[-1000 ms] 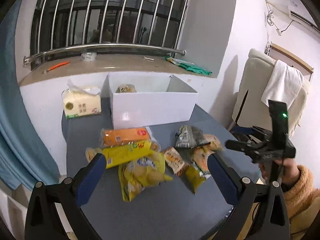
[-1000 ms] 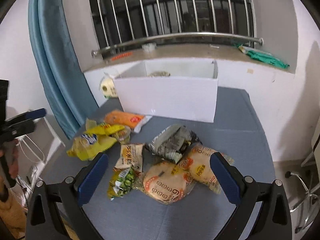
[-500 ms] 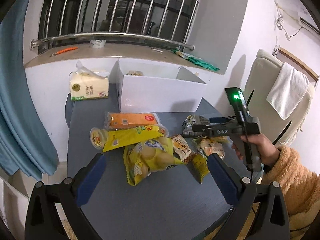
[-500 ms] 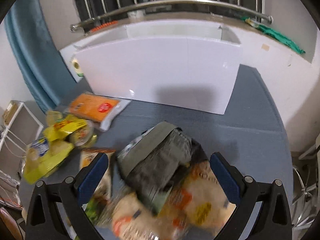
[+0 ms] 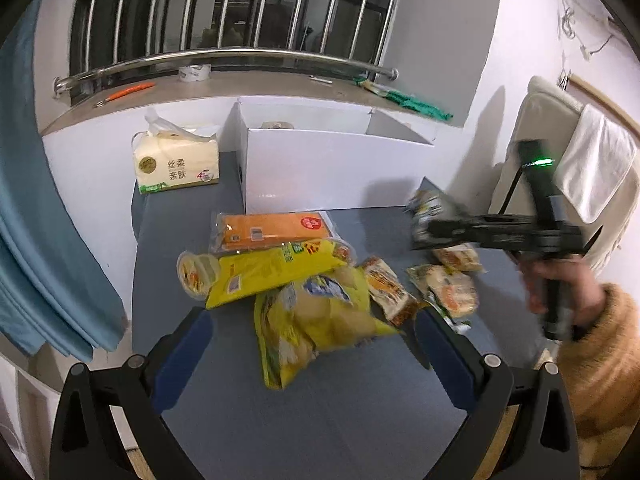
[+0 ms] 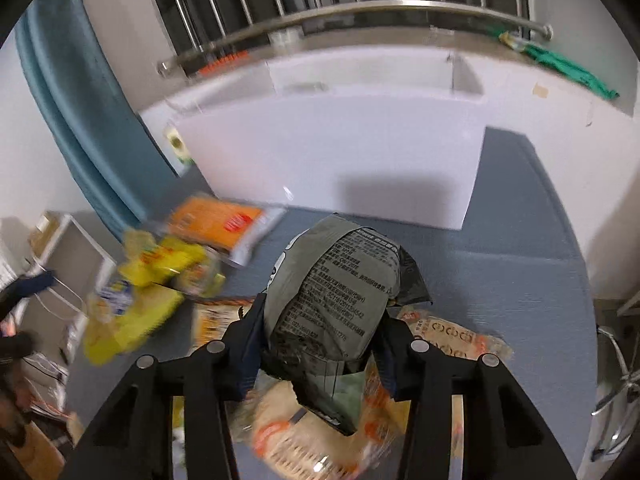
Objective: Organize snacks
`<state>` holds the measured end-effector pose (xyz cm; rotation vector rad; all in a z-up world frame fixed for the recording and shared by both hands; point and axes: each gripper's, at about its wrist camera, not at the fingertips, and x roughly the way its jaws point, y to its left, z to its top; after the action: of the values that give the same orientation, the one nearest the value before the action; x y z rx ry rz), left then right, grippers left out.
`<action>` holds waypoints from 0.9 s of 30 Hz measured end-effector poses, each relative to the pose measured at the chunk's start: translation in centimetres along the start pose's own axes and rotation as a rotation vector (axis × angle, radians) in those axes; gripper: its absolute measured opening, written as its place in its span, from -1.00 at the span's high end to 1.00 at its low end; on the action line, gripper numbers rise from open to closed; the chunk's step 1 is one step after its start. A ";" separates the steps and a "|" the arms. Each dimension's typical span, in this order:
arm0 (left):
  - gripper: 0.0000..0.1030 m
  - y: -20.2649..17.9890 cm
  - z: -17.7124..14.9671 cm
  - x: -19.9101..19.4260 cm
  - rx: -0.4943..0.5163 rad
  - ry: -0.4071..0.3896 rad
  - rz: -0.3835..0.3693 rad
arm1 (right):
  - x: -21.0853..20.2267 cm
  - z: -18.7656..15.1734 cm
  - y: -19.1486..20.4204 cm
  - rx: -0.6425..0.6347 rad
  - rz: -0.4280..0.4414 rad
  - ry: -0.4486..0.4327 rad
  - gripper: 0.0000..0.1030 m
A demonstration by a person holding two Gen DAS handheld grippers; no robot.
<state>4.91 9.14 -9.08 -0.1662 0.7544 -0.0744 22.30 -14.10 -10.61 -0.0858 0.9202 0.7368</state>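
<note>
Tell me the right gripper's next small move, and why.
Probably carry the grey packet forward over the white box and let go. The right gripper is shut on it, lifted off the pile, and the open box stands just ahead.

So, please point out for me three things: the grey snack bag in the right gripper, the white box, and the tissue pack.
grey snack bag [image 6: 340,296], right wrist view, on its printed back panel.
white box [image 5: 332,172], left wrist view, on its front wall.
tissue pack [image 5: 178,166], left wrist view, on its printed front face.
</note>
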 end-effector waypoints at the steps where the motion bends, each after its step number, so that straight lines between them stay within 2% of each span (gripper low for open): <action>1: -0.99 0.0 0.4 0.6 0.003 0.009 0.001 | -1.1 -0.1 0.2 0.001 0.013 -0.024 0.00; 7: -0.99 0.0 2.9 5.7 0.049 0.098 0.060 | -7.2 -1.4 1.2 0.018 0.049 -0.155 0.00; 12: -0.99 -0.9 3.7 9.8 0.162 0.199 0.119 | -9.3 -2.5 1.3 0.021 0.056 -0.187 0.00; 17: -0.97 0.6 4.3 12.1 0.098 0.261 0.045 | -9.4 -3.3 1.0 0.034 0.050 -0.187 0.00; 18: -0.91 1.1 4.4 12.4 0.078 0.266 0.027 | -9.4 -3.5 1.0 0.036 0.050 -0.181 0.00; 19: -0.68 1.6 4.6 12.5 0.050 0.270 0.000 | -9.2 -3.7 0.9 0.043 0.059 -0.178 0.00; 20: -0.65 2.2 4.7 12.8 0.019 0.276 -0.041 | -9.1 -3.8 0.9 0.047 0.065 -0.176 0.00; 21: -0.57 2.3 4.9 12.8 0.024 0.278 -0.039 | -9.0 -3.9 0.9 0.047 0.066 -0.173 0.00; 23: -0.16 2.1 5.1 12.4 0.054 0.281 -0.024 | -8.7 -4.0 0.9 0.045 0.061 -0.169 0.00; 25: 0.10 2.4 5.5 11.3 0.026 0.247 -0.076 | -8.7 -4.1 0.8 0.047 0.068 -0.173 0.00; 27: 0.14 2.8 6.1 9.9 0.006 0.210 -0.075 | -8.6 -4.0 0.8 0.049 0.072 -0.174 0.00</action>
<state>16.30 11.34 -11.92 -0.1830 0.9572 -0.1676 15.75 -19.66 -6.45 0.0537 0.7780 0.7752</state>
